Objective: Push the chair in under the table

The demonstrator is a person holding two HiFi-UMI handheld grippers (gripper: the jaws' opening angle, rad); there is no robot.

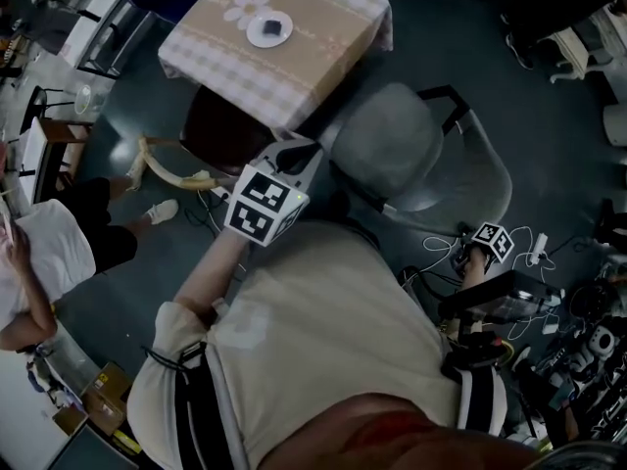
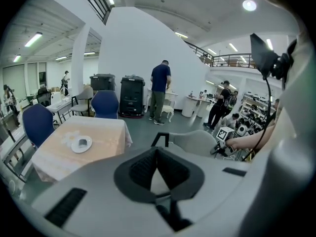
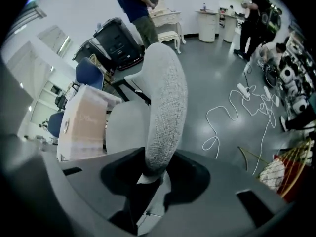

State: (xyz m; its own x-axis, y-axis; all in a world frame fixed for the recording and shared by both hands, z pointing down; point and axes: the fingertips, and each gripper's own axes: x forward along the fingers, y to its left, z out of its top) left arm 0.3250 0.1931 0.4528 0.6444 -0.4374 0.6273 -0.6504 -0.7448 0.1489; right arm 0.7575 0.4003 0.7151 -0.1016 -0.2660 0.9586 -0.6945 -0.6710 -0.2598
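Observation:
The grey padded chair (image 1: 387, 140) stands on the floor just right of the table (image 1: 323, 27), which has a checked beige cloth and a white plate (image 1: 268, 29) on it. Its seat faces the table and is out from under it. In the right gripper view the chair's backrest (image 3: 168, 98) runs down between the jaws, and my right gripper (image 3: 155, 164) is shut on its top edge. My left gripper (image 2: 157, 154) is shut on nothing and held in the air, pointing toward the table (image 2: 103, 142) and the chair (image 2: 197, 142). In the head view its marker cube (image 1: 265, 204) hides most of it.
A dark brown chair (image 1: 225, 130) sits partly under the table's near side. White cables (image 3: 232, 112) loop over the floor right of the chair, beside equipment (image 1: 578, 341). A seated person (image 1: 39, 253) is at the left. Blue chairs (image 2: 37, 122) and standing people (image 2: 160, 90) are beyond.

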